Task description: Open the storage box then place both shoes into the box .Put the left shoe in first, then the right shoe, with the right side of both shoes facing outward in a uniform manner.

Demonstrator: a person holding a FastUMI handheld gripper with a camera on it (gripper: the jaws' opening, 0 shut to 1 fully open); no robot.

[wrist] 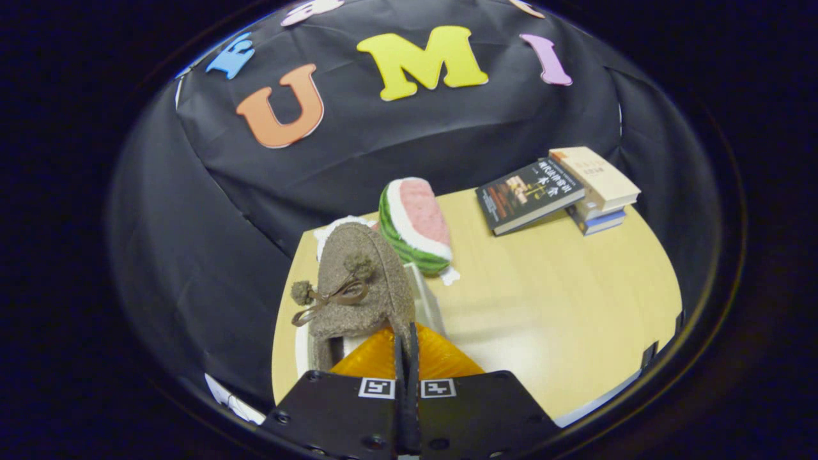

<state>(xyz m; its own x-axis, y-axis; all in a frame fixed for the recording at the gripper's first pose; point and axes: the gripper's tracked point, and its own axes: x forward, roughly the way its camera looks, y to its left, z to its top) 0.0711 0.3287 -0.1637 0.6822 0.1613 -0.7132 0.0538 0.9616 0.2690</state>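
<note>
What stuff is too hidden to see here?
- Gripper view: the storage box sits mostly behind the brown shoe, so its inside is hidden.
- The gripper jaws pinch the shoe's edge; the sole is out of sight.
- Lower books are covered by the upper ones.

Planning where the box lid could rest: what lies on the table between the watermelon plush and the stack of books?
Nothing: in the gripper view, bare table separates the watermelon plush from the books.

tool (406, 348) | fingers pressed together, pinching shoe's edge | lifted
</note>
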